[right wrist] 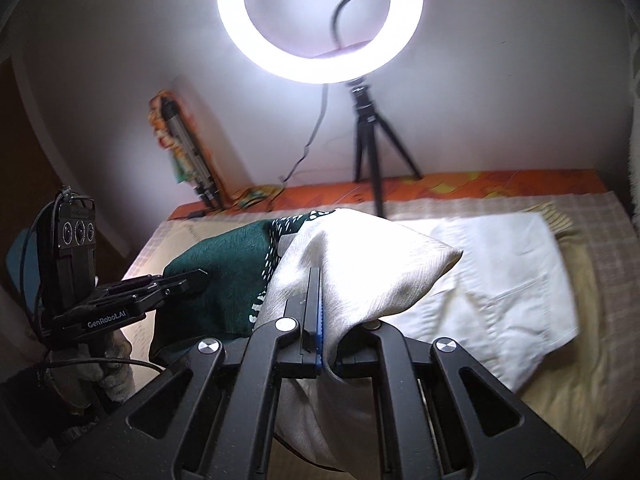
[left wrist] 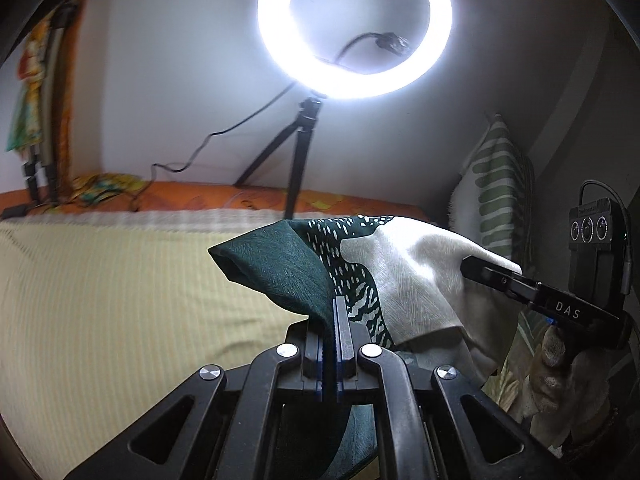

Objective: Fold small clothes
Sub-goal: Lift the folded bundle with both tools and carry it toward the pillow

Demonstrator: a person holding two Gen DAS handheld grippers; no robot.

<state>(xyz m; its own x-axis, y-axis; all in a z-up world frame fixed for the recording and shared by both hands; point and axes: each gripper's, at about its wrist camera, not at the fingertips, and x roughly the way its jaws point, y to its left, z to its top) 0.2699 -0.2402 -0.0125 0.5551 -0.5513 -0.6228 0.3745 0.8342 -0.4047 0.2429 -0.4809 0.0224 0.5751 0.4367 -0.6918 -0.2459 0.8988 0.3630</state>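
Slippage is the risk: the green-and-cream cloth [left wrist: 360, 276] hangs above the bed [left wrist: 100, 280], pinched by the left gripper [left wrist: 335, 320] and right gripper [right wrist: 320, 312], so uneven pulling could free a corner and skew the fold.

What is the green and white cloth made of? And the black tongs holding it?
The cloth looks like soft woven fabric: it drapes, creases, and shows fine threads. The left tongs and right tongs look like matte black plastic, maybe metal, with shiny silver pins.
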